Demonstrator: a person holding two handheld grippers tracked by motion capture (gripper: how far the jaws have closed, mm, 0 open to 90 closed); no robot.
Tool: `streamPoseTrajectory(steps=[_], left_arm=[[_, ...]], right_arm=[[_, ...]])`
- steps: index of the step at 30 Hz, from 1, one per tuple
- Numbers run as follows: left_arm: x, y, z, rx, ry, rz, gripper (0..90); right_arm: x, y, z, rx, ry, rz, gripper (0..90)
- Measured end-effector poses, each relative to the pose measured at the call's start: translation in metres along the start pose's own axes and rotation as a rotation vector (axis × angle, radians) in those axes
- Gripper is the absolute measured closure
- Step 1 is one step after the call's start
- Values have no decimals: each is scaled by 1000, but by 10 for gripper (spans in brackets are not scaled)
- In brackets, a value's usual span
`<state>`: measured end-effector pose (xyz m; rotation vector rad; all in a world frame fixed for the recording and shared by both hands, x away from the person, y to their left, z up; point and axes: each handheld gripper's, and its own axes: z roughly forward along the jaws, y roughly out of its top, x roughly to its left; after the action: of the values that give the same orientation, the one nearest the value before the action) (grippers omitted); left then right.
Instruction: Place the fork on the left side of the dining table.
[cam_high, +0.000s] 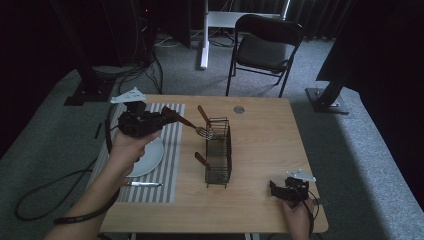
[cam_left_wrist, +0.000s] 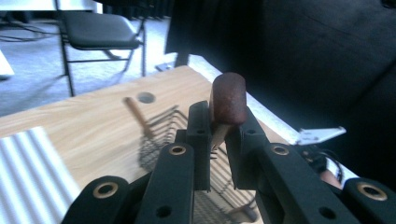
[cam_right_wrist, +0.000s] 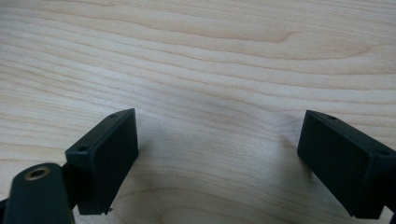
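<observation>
Fork (cam_high: 195, 127) with a reddish-brown wooden handle is held above the worktop (cam_high: 265, 145) by the left gripper (cam_high: 167, 116), its tines reaching the near-left top edge of the black wire basket (cam_high: 220, 152). In the left gripper view the fingers (cam_left_wrist: 198, 135) are seen clamped on the handle, whose rounded end (cam_left_wrist: 228, 98) stands up between them, with the basket below and beyond. The left hand (cam_high: 132, 145) is raised over a white plate (cam_high: 150, 157), which lies on a grey-and-white striped placemat (cam_high: 167, 165). A knife or similar slim utensil (cam_high: 142, 184) is laid on the mat just in front of the plate. Two more brown-handled utensils are seen at the basket: one handle (cam_high: 203, 115) sticks up from its far end, another (cam_high: 201, 159) leans out at its left side. A small round grommet (cam_high: 239, 109) is set in the worktop beyond the basket.

The right gripper (cam_high: 280, 190) is kept low at the near-right corner of the worktop, held by the right hand (cam_high: 296, 212). In the right gripper view its fingers (cam_right_wrist: 105, 158) are spread wide apart over bare wood grain, with nothing between them.

A black folding chair (cam_high: 265, 45) stands on the grey carpet beyond the worktop.
</observation>
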<state>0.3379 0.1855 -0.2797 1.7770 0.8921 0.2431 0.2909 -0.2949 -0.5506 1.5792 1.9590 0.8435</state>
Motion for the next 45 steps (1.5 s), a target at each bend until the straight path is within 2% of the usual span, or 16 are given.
streamPoseTrajectory(steps=[6, 10, 14, 16, 18, 22, 23, 24, 27, 30, 31, 32, 34, 35, 37, 45], left_arm=[[30, -10, -10, -11, 64, -53, 804], [54, -21, -11, -27, 93, -107, 803], [79, -38, -5, -17, 131, -180, 803], [79, -38, -5, -17, 131, -180, 803], [105, -53, 2, -13, 156, -246, 804], [127, -63, 6, -42, 161, -283, 804], [127, -63, 6, -42, 161, -283, 803], [137, -67, 7, -61, 160, -301, 803], [150, -72, 9, -83, 171, -329, 803], [163, -78, 11, -83, 193, -356, 803], [163, -78, 11, -83, 193, -356, 804], [171, -81, 12, -78, 218, -366, 803], [171, -81, 12, -78, 218, -366, 803], [181, -83, 11, -81, 242, -384, 803], [189, -85, 12, -87, 253, -400, 803], [217, -99, 27, -77, 262, -465, 803]], right_arm=[[0, 0, 0, -1, 0, 0, 120], [0, 0, 0, -1, -1, 0, 120], [0, 0, 0, -2, 0, 0, 120], [0, 0, 0, -2, -1, 0, 120], [0, 0, 0, -1, 0, 1, 120], [0, 0, 0, -1, 0, 1, 120], [0, 0, 0, -1, 0, 1, 120], [0, 0, 0, -1, 0, 1, 120], [0, 0, 0, -1, 0, 0, 120], [0, 0, 0, -1, 0, 0, 120], [0, 0, 0, -1, 0, 0, 120], [0, 0, 0, -1, 0, 0, 120], [0, 0, 0, -1, 0, 0, 120], [0, 0, 0, -1, 0, 0, 120], [0, 0, 0, -1, 0, 0, 120], [0, 0, 0, -1, 0, 0, 120]])
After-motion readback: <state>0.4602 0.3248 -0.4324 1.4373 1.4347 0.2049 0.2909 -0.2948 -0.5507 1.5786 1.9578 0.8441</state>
